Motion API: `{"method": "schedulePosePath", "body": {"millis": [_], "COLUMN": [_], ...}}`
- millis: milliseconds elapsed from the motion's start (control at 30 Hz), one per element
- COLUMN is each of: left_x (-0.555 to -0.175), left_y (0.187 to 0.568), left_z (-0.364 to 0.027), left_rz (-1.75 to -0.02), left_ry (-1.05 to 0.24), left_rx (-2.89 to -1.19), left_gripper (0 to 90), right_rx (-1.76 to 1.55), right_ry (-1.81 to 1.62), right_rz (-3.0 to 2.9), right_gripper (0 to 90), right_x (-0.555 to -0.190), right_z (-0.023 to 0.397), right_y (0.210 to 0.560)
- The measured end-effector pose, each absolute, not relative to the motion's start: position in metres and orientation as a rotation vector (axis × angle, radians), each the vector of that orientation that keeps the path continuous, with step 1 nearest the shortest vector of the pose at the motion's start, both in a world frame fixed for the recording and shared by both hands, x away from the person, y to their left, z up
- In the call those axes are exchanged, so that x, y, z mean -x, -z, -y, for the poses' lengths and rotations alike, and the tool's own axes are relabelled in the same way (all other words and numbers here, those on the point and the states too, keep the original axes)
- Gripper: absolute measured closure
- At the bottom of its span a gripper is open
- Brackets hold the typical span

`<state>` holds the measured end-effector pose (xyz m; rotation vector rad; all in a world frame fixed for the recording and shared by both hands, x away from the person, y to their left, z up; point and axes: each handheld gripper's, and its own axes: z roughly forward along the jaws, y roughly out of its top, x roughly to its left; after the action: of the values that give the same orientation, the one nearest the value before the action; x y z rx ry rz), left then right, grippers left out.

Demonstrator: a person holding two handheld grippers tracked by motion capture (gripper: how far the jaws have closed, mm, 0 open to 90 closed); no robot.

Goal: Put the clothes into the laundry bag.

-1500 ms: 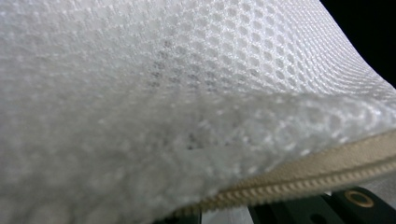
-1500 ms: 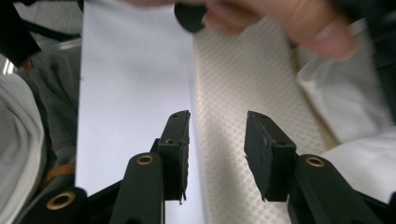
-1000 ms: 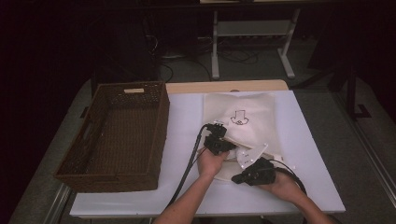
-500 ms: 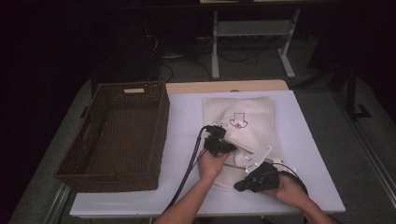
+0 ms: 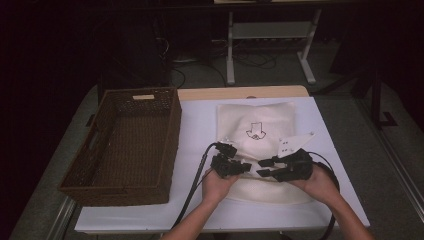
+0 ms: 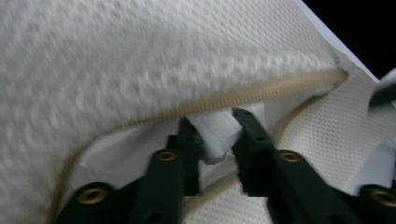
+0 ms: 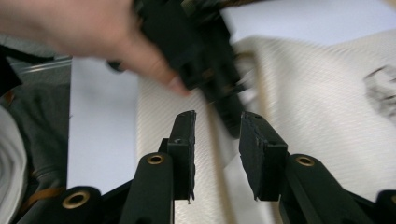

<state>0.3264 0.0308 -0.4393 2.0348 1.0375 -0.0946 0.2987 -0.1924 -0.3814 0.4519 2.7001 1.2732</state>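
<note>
- Cream mesh bag (image 5: 257,145) lying flat on the white desk (image 5: 200,120), at 3 o'clock of the brown wicker basket (image 5: 125,145), small dark arrow print (image 5: 255,131) near its middle
- Left gripper (image 5: 241,167) at the bag's near half, at about 7 o'clock from the print, held in the left hand (image 5: 216,185)
- In the left gripper view, left gripper (image 6: 216,133) closed on a white fabric tab (image 6: 215,135), pads pressing it from both sides, just under the tan zipper line (image 6: 261,91) of the bag (image 6: 140,56); jaws have just been closing a little
- Right gripper (image 5: 264,167) at 3 o'clock of the left one, tips pointing toward it and close to it, held in the right hand (image 5: 320,182), grey plate (image 5: 295,143) on top
- In the right gripper view, right gripper (image 7: 218,123) parted with nothing clamped between the pads, above the mesh bag (image 7: 327,107); jaws have just been opening
- Same view: blurred left hand (image 7: 84,28) with its black gripper at 12 o'clock, just beyond the open jaws
- Black cable (image 5: 192,192) trailing from the left gripper toward 6 o'clock, across the desk edge
</note>
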Motion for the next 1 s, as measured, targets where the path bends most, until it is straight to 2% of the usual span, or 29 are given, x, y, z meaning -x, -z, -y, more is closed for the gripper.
{"method": "schedulePosePath", "body": {"millis": [133, 267, 333, 433, 500, 867, 1000], "left_x": [-0.322, -0.322, -0.324, -0.329, -0.331, -0.338, -0.334], "left_y": [0.445, 0.448, 0.45, 0.453, 0.455, 0.454, 0.451], "left_z": [-0.032, -0.031, -0.031, -0.03, -0.028, -0.018, -0.021], "left_rz": [-1.034, -1.042, -1.054, -1.079, -1.089, -1.12, -1.091], "left_ry": [0.133, 0.146, 0.14, 0.134, 0.13, 0.106, 0.111], "left_rx": [-2.023, -2.016, -2.008, -1.99, -1.977, -1.879, -1.923], "left_gripper": [79.9, 76.8, 80.1, 85.0, 85.3, 85.0, 72.6], "right_rx": [-0.479, -0.497, -0.504, -0.518, -0.52, -0.485, -0.514], "right_ry": [-1.262, -1.181, -1.136, -1.118, -1.117, -1.178, -1.19], "right_rz": [-2.679, -2.705, -2.717, -2.735, -2.742, -2.764, -2.762], "right_gripper": [61.4, 57.6, 61.9, 81.6, 85.5, 87.6, 87.5], "right_x": [-0.308, -0.32, -0.325, -0.33, -0.331, -0.32, -0.325], "right_z": [0.195, 0.189, 0.185, 0.181, 0.181, 0.183, 0.187], "right_y": [0.375, 0.383, 0.388, 0.392, 0.392, 0.384, 0.386]}}
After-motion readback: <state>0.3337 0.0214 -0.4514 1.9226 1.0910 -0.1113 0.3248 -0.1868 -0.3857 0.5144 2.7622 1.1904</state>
